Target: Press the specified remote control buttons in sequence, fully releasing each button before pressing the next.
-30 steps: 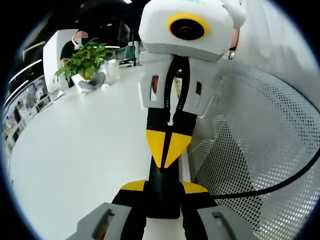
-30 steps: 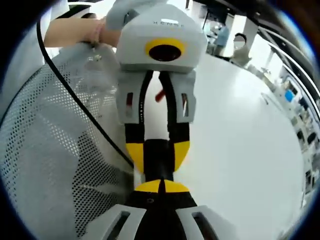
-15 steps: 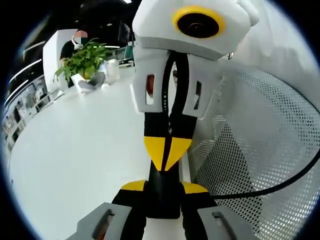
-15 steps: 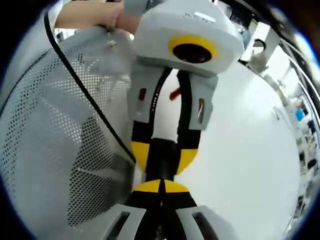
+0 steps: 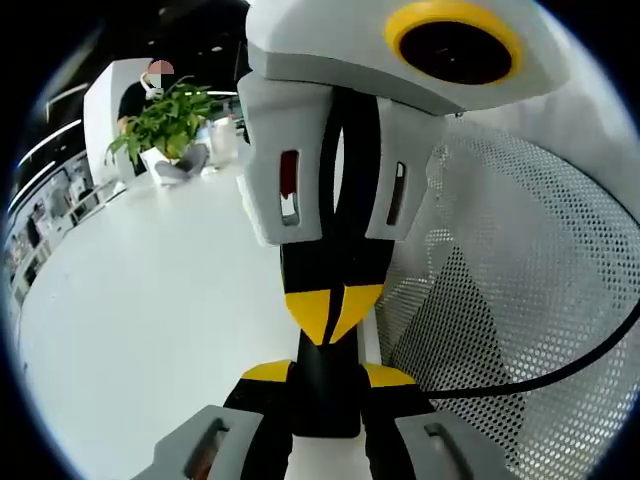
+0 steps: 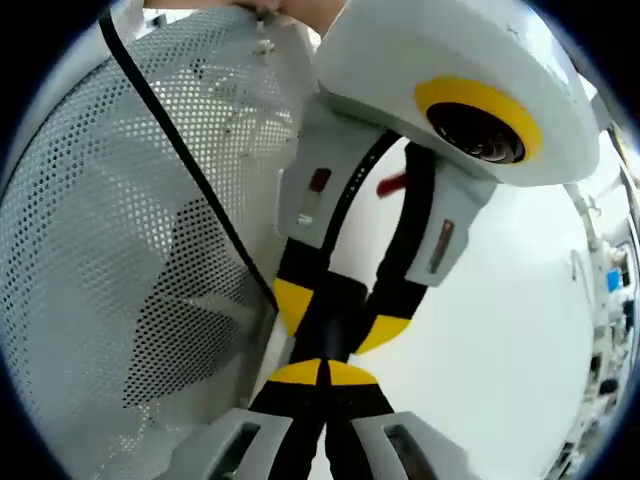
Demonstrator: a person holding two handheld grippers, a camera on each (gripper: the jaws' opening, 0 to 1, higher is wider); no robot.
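The remote control [image 5: 325,405] is gripped between the jaws of the left gripper [image 5: 325,375], its long axis running straight ahead above the white table [image 5: 150,300]. The right gripper [image 5: 332,308] is held tip-down on its far end, jaws closed together and empty. The buttons are hidden, so contact cannot be confirmed.

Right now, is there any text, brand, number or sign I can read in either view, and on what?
None can be read.
White housing of the right gripper: no print legible.
White housing of the left gripper: no print legible.
Black remote: no marks visible.
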